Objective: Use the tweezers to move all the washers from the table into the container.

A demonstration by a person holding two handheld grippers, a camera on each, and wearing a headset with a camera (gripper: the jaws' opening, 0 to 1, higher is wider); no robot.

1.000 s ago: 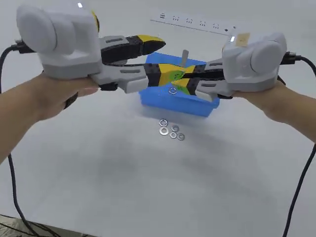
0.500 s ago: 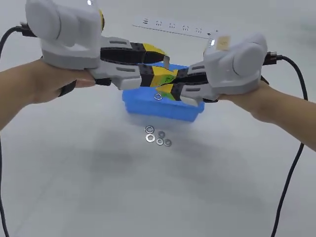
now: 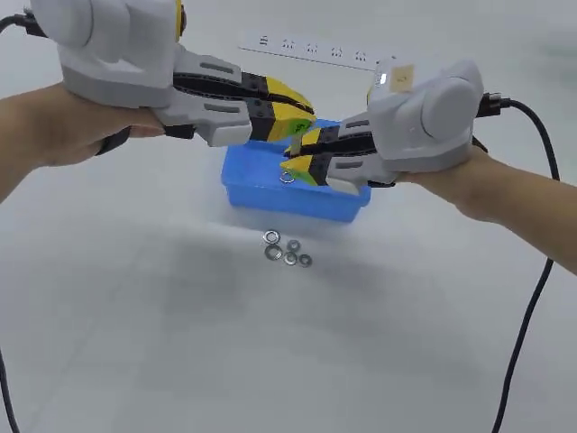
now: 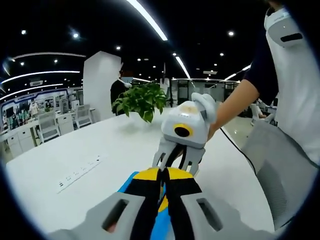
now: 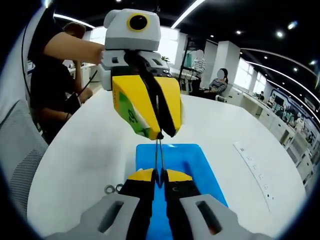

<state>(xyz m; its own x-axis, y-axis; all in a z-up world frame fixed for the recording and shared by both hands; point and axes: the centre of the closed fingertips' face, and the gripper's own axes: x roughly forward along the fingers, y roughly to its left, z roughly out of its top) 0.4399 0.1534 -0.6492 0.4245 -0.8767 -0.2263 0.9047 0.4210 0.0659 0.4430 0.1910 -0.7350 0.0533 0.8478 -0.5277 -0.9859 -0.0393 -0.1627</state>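
Observation:
A blue container [image 3: 270, 195] stands mid-table, and several loose washers [image 3: 287, 252] lie just in front of it. My right gripper [image 3: 290, 168] is shut on thin metal tweezers [image 5: 159, 152], which hold one washer [image 3: 287, 178] over the container's front rim. From the upper left comes my left gripper [image 3: 302, 115], its yellow jaws together on the tweezers' far end [image 3: 295, 133]. In the right gripper view the left gripper [image 5: 160, 134] faces me above the container [image 5: 182, 160], with washers [image 5: 114, 189] on the table at the left. The right gripper [image 4: 176, 160] shows ahead in the left gripper view.
A white power strip [image 3: 315, 50] lies on the table behind the container. Black cables [image 3: 532, 271] trail from both grippers. A potted plant [image 4: 140, 102] stands at the table's far end, a grey chair [image 4: 285, 170] beside it. Bare white tabletop [image 3: 270, 343] spreads in front.
The left gripper's jaws have drawn together at the tweezers' far end. The held washer stays over the container's front rim. The head camera has shifted, so the whole scene sits lower and further left.

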